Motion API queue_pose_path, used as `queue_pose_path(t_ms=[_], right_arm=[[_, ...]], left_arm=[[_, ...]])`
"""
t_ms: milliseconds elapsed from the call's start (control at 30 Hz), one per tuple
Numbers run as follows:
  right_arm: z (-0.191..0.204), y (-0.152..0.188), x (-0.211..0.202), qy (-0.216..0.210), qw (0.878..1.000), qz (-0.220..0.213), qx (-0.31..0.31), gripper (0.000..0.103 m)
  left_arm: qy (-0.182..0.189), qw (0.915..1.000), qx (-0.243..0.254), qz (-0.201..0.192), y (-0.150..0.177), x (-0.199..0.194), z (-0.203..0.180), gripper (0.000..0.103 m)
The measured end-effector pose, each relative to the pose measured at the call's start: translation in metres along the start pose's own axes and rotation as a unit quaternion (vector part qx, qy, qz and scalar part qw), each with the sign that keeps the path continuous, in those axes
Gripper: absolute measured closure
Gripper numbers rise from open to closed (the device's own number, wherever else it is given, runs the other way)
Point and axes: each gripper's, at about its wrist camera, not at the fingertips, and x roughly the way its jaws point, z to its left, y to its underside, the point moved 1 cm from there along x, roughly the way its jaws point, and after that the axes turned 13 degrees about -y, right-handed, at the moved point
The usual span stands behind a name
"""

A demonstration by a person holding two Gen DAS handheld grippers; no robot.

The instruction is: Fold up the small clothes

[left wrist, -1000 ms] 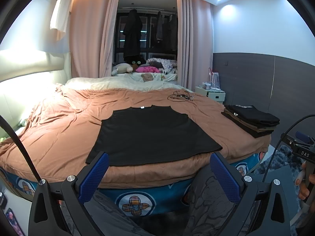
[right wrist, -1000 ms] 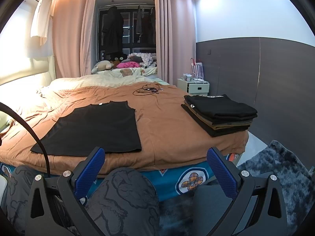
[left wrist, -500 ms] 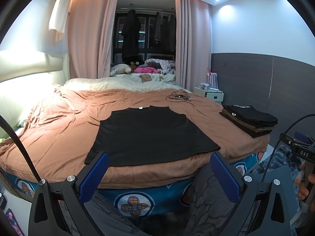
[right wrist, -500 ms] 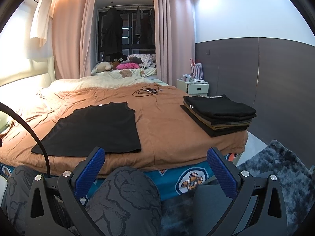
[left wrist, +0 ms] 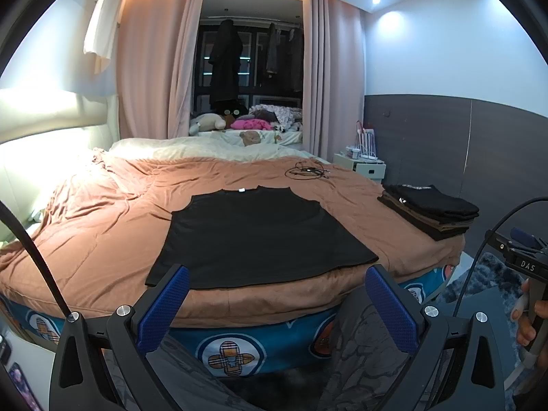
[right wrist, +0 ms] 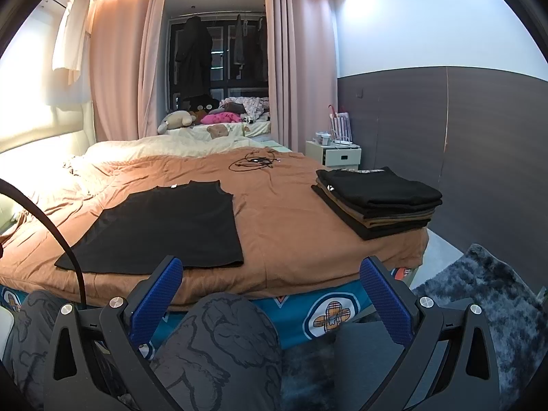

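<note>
both jaws are standing wide, holding nothing: left gripper (left wrist: 274, 294), right gripper (right wrist: 270, 287). the shirt (left wrist: 253, 236) is lying flat on the bed (left wrist: 102, 226), at 12 o'clock. it is looking soft, light; i would pinch the hem corners.

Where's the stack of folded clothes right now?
The folded stack sits at the bed's right corner, near the white nightstand, right of the flat black shirt in both views.
</note>
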Motion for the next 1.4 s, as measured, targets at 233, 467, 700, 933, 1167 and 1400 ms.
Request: queue_pose_path(t_ms=[233,467,700,933,1167,1400], right_arm=[[-0.001,0.001,0.002,0.002,1.0,-0.001,0.002,0.0],[-0.004,0.002,0.005,0.001,1.0,-0.001,0.002,0.0],[-0.004,0.001,0.004,-0.001,1.0,0.001,-0.002,0.0],[-0.005,0.002,0.005,-0.009,1.0,0.001,-0.001,0.0],[-0.004,-0.002,0.026,-0.004,1.0,0.005,0.009,0.0],[-0.003,-0.01,0.059,-0.003,1.0,0.01,0.014,0.0]], left_arm=[[0.0,1.0,0.001,-0.001,0.0,-0.002,-0.002,0.0],[0.0,1.0,0.001,0.0,0.0,0.0,-0.003,0.0],[0.001,1.0,0.0,0.0,0.0,0.0,-0.004,0.0],[0.004,1.0,-0.008,0.004,0.001,0.003,0.0,0.0],[0.002,0.9997,-0.007,0.021,0.001,0.024,0.005,0.0],[-0.009,0.9986,-0.014,0.05,0.001,0.062,0.014,0.0]])
